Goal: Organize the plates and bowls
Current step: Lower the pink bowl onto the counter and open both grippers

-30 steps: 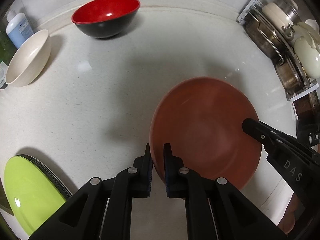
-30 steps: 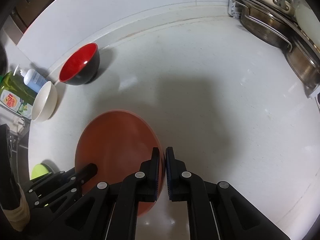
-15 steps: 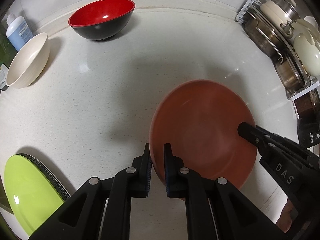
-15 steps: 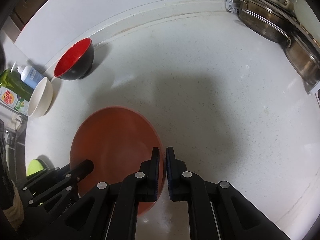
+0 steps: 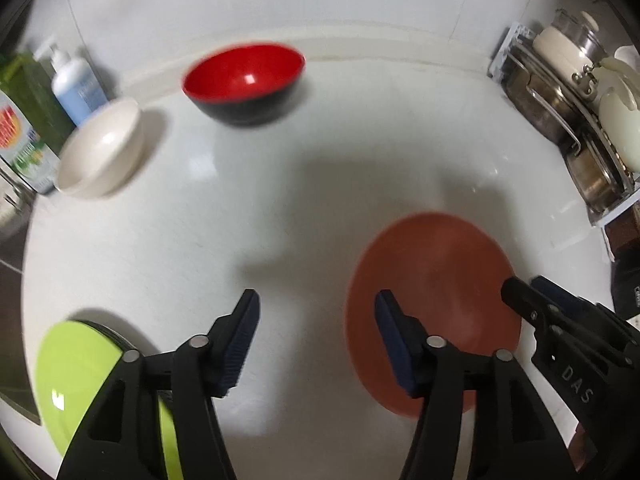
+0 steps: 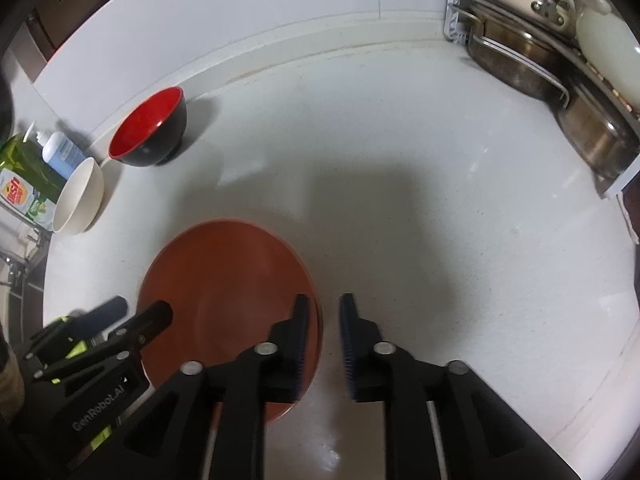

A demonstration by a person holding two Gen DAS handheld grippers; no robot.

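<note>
A brown plate (image 5: 436, 292) (image 6: 224, 292) lies flat on the white counter. My left gripper (image 5: 316, 314) (image 6: 136, 310) straddles the plate's left rim. Its jaws are opening wide and the pads stand clear of the rim. My right gripper (image 6: 323, 318) (image 5: 530, 290) straddles the opposite rim, jaws opening with a narrow gap and no pad pressing. A red-and-black bowl (image 5: 244, 76) (image 6: 148, 128) and a cream bowl (image 5: 100, 152) (image 6: 78, 196) sit at the far left by the wall. A lime-green plate (image 5: 76, 380) lies near left on a darker plate.
A dish rack with steel pots and lids (image 5: 560, 112) (image 6: 540, 60) fills the right side. A blue soap pump bottle (image 5: 72, 80) (image 6: 60, 152) and a green detergent bottle (image 5: 20, 128) (image 6: 24, 184) stand behind the cream bowl. The counter's front edge runs close below the grippers.
Both grippers were shut on the brown plate's opposite rims; now both sets of jaws have parted and the plate rests on the counter. The left view has tipped up slightly.
</note>
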